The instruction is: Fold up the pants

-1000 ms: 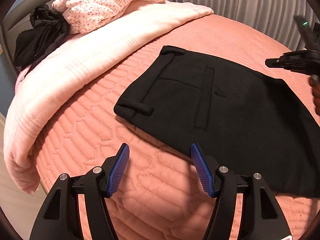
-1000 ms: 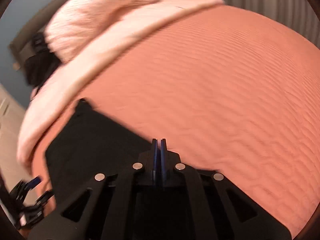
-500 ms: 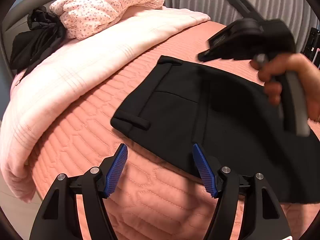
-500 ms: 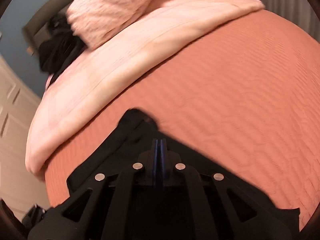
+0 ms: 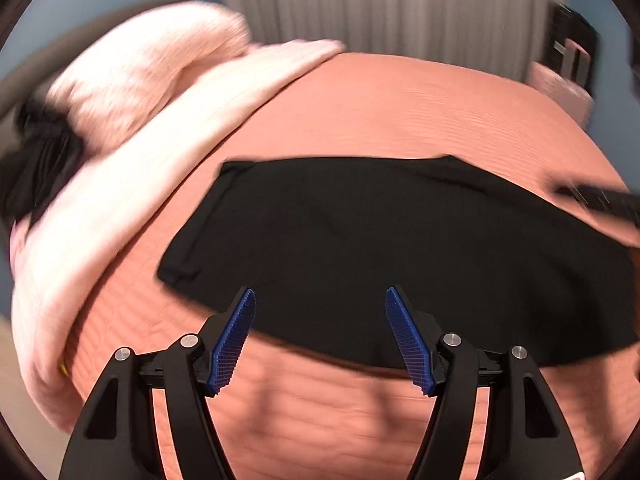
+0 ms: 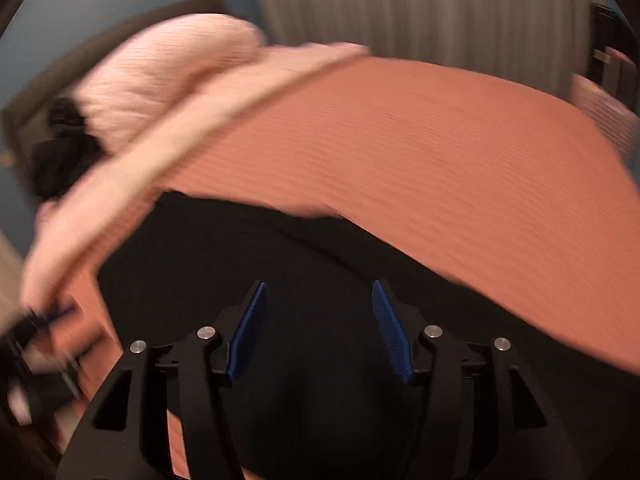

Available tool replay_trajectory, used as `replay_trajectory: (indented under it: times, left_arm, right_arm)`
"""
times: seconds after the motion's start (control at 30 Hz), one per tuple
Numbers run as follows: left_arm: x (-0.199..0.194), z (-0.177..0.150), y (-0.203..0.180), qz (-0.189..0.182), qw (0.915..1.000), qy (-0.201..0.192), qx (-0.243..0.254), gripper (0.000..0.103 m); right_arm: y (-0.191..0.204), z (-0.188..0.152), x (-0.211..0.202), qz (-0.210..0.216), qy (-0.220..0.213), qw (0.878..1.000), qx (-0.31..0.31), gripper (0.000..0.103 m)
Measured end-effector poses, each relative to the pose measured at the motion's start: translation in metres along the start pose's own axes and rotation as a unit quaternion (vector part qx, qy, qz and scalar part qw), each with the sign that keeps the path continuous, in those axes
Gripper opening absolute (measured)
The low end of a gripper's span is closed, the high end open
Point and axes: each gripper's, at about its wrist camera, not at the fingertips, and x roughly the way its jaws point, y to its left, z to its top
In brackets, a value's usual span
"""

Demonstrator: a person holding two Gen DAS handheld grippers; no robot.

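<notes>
Black pants (image 5: 380, 248) lie flat and folded on the salmon quilted bedspread (image 5: 400, 104), waistband at the left. My left gripper (image 5: 320, 300) is open and empty, over the pants' near edge. In the right wrist view the pants (image 6: 320, 264) fill the lower middle, and my right gripper (image 6: 318, 292) is open and empty just above them. The right gripper shows as a dark blur at the right edge of the left wrist view (image 5: 600, 200). Both views are motion-blurred.
A folded pale pink blanket (image 5: 132, 184) lies along the left of the bed with a pink pillow (image 5: 136, 80) and a dark garment (image 5: 36, 160) behind it. Grey curtains (image 5: 380, 4) hang at the back. The bed's left edge drops to the floor.
My right gripper has opened and swung over the pants. Both cameras have tilted up and pulled back, so more wall and curtain show. The left gripper stays open.
</notes>
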Motion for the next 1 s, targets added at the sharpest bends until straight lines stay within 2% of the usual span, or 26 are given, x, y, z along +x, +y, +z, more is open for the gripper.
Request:
replay_trajectory:
  times: [0.07,0.17,0.27,0.33,0.4,0.43,0.47,0.5,0.53,0.6,0.63,0.7,0.8,0.87,0.93,1.0]
  left_arm:
    - [-0.008,0.003,-0.031,-0.018,0.9996,-0.002,0.023,0.066]
    - [-0.015,0.005,-0.078,-0.053,0.9978,0.004,0.039,0.068]
    - [-0.012,0.007,-0.122,-0.077,0.9957,0.018,0.048,0.07]
    - [-0.008,0.007,-0.145,-0.082,0.9946,0.025,0.058,0.07]
    - [0.003,0.005,-0.172,-0.065,0.9937,0.039,0.082,0.07]
    - [0.005,0.003,-0.179,-0.055,0.9935,0.041,0.091,0.07]
    - [0.009,0.001,-0.188,-0.04,0.9929,0.045,0.103,0.07]
    - [0.011,-0.002,-0.193,-0.031,0.992,0.049,0.112,0.07]
    - [0.01,-0.002,-0.197,-0.028,0.9914,0.049,0.118,0.07]
    - [0.005,-0.002,-0.202,-0.03,0.9911,0.047,0.121,0.07]
    - [0.003,-0.003,-0.205,-0.032,0.991,0.046,0.121,0.07]
    - [-0.007,-0.004,-0.22,-0.043,0.9901,0.039,0.128,0.07]
    - [-0.024,-0.009,-0.247,-0.059,0.9872,0.031,0.145,0.07]
    - [-0.04,-0.013,-0.27,-0.069,0.984,0.022,0.163,0.07]
    - [-0.053,-0.017,-0.29,-0.071,0.9808,0.009,0.181,0.07]
    - [-0.062,-0.021,-0.307,-0.068,0.9779,0.001,0.198,0.07]
  right_arm:
    - [-0.056,-0.058,-0.032,-0.071,0.024,0.996,0.042,0.054]
    - [-0.14,-0.1,-0.067,-0.129,0.037,0.987,0.086,0.054]
    - [-0.188,-0.108,-0.065,-0.123,0.033,0.985,0.119,0.054]
    - [-0.208,-0.108,-0.042,-0.111,0.049,0.985,0.122,0.053]
    - [-0.25,-0.124,-0.028,-0.143,0.069,0.979,0.131,0.053]
    - [-0.276,-0.136,-0.028,-0.163,0.073,0.973,0.147,0.053]
    - [-0.307,-0.148,-0.042,-0.168,0.053,0.968,0.181,0.053]
    - [-0.333,-0.155,-0.058,-0.188,0.046,0.956,0.22,0.053]
    - [-0.364,-0.169,-0.081,-0.208,0.036,0.94,0.269,0.053]
    - [-0.398,-0.193,-0.119,-0.195,0.001,0.922,0.335,0.054]
    - [-0.412,-0.207,-0.132,-0.168,-0.014,0.913,0.372,0.055]
    - [-0.427,-0.225,-0.134,-0.106,-0.018,0.904,0.413,0.055]
    - [-0.432,-0.236,-0.11,-0.053,-0.011,0.9,0.432,0.055]
    - [-0.434,-0.232,-0.095,-0.054,-0.025,0.901,0.43,0.059]
    - [-0.437,-0.22,-0.082,-0.043,-0.048,0.901,0.428,0.072]
    - [-0.426,-0.21,-0.066,-0.024,-0.059,0.9,0.431,0.072]
